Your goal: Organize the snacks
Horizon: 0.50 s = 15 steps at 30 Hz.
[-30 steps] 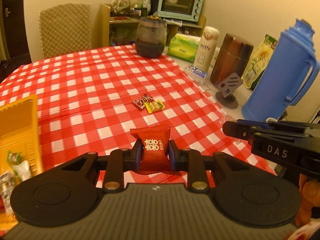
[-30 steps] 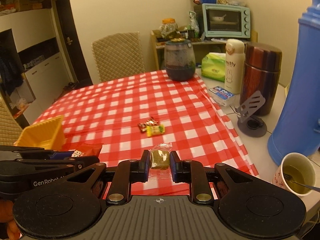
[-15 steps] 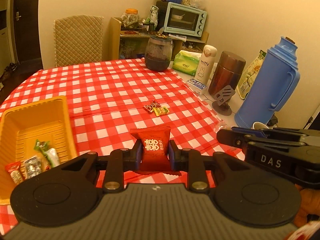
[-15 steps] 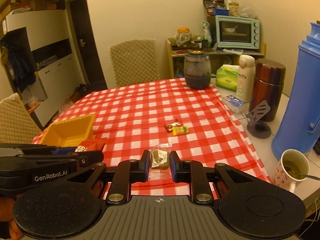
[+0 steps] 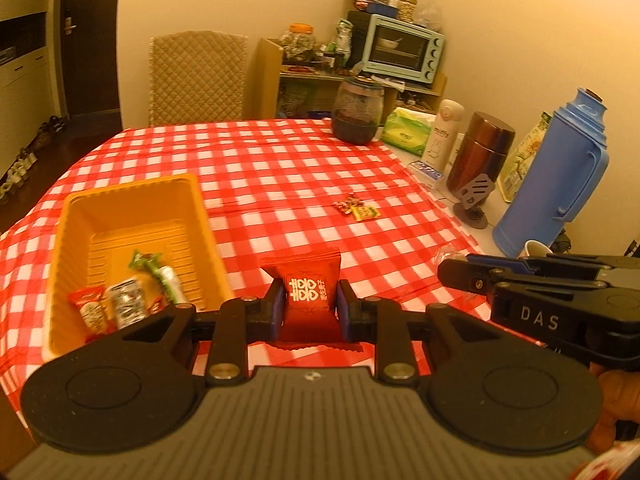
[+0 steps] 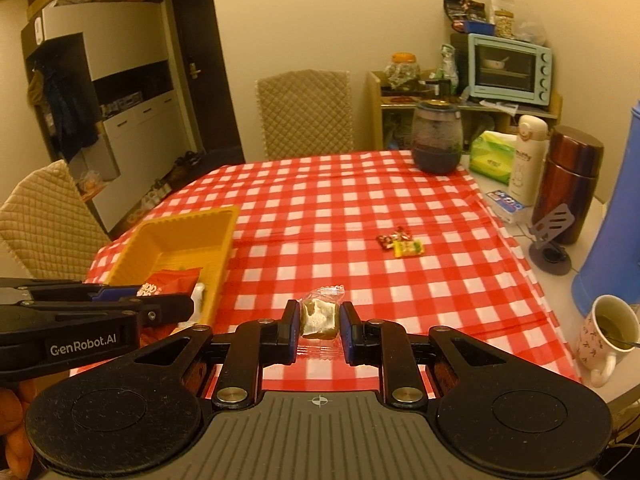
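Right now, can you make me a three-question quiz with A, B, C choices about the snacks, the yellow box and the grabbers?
1. Where do the two loose candies lie?
A. on the checked cloth
B. in the tray
C. on the chair

2. What colour is the tray?
A. blue
B. yellow
C. green

3. What is the left gripper doing?
A. hanging open
B. pinching a red packet
C. holding a cup

Answers: A, they rest on the cloth mid-table; B, its walls are yellow; B, the packet sits clamped between its fingers.
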{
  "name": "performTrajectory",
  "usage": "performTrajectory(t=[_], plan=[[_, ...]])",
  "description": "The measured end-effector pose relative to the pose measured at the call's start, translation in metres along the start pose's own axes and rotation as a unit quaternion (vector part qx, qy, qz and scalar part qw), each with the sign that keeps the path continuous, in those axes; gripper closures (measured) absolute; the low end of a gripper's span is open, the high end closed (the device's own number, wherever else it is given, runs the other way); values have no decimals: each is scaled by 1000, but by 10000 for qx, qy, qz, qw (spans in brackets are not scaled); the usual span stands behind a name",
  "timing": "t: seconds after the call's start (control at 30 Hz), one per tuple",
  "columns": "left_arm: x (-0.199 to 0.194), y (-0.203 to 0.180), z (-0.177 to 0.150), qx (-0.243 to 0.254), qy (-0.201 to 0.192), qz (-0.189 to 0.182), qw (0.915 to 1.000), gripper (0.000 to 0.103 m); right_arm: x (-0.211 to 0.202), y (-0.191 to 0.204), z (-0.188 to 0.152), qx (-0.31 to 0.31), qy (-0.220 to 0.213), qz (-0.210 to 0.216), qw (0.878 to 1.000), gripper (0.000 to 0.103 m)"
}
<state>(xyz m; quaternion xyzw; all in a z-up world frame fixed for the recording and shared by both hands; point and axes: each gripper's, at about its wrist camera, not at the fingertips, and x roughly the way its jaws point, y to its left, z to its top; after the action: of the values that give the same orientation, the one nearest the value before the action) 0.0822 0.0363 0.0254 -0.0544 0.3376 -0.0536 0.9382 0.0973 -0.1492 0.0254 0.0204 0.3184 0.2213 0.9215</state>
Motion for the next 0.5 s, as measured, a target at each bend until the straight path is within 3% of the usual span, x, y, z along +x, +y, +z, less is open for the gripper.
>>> performTrajectory(t=[0.5], plan=[[-21, 41, -15, -283, 36, 329, 9991, 79, 16, 44, 2, -404, 105, 371, 9984, 82]])
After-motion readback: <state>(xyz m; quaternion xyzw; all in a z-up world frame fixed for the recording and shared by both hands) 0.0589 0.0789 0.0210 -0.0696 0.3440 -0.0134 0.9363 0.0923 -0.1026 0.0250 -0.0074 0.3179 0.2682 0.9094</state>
